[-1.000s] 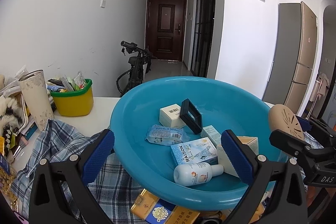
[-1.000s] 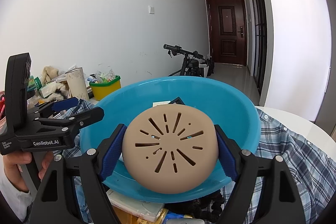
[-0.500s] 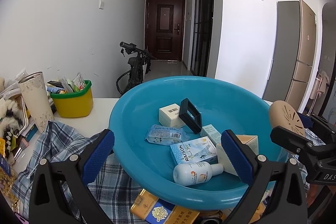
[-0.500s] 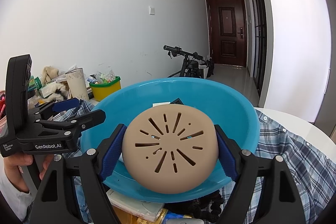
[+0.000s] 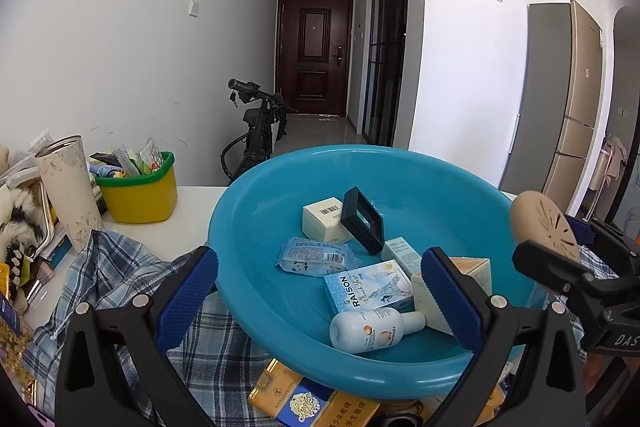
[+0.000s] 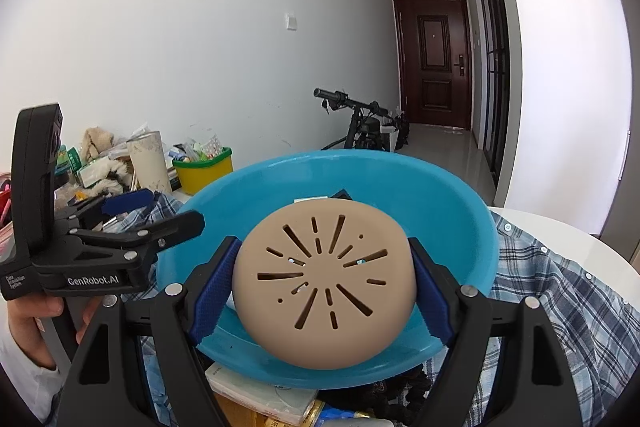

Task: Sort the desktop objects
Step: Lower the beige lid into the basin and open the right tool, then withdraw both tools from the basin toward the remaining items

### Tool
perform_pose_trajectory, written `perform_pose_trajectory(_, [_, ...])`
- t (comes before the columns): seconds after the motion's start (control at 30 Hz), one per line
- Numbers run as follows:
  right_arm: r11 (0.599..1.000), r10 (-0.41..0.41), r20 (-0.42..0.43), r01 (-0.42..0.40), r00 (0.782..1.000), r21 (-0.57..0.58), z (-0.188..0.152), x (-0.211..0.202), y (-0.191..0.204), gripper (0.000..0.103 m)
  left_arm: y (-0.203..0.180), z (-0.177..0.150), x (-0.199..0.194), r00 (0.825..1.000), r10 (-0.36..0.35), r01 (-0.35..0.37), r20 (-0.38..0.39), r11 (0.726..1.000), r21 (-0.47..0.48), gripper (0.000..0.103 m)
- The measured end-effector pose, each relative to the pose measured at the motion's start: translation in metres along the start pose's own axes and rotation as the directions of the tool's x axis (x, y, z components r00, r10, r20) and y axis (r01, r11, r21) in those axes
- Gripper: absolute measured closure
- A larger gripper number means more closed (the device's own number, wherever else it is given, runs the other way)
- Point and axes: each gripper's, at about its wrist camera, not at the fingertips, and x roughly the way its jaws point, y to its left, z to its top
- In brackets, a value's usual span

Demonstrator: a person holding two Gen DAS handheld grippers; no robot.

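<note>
While nothing shifts from a second ago, the right tool (image 6: pixel 322 291) stays clenched on the tan slotted disc (image 6: pixel 324 283) over the blue basin's (image 6: pixel 460 227) near rim; the left tool (image 5: pixel 320 291) hangs released

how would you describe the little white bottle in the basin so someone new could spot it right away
Find the big blue basin on the table. Near its front edge, just below the light blue RAISON box, the white bottle lies on its side. It is the only rounded bottle among boxes and packets, with a peach picture on its label.
</note>
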Motion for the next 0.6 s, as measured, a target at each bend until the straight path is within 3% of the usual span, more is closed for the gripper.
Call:
perform_pose_trajectory(0.13, [1.0,-0.008,0.02,0.008,1.0,0.012,0.0,0.0,0.0,0.021,0.001,0.0,0.001,1.0,-0.001,0.001,-0.001,1.0,-0.002,0.0])
perform_pose_trajectory(0.23, [1.0,0.0,0.013,0.0,1.0,0.024,-0.003,0.007,-0.001,0.0,0.001,0.0,0.001,1.0,-0.001,0.001,-0.004,1.0,-0.001,0.0])
perform_pose_trajectory(0.6, [0.998,-0.007,0.013,0.006,1.0,0.059,-0.007,0.006,-0.008,0.0,-0.002,-0.001,0.0,1.0,-0.003,0.003,-0.01,1.0,0.008,0.0])
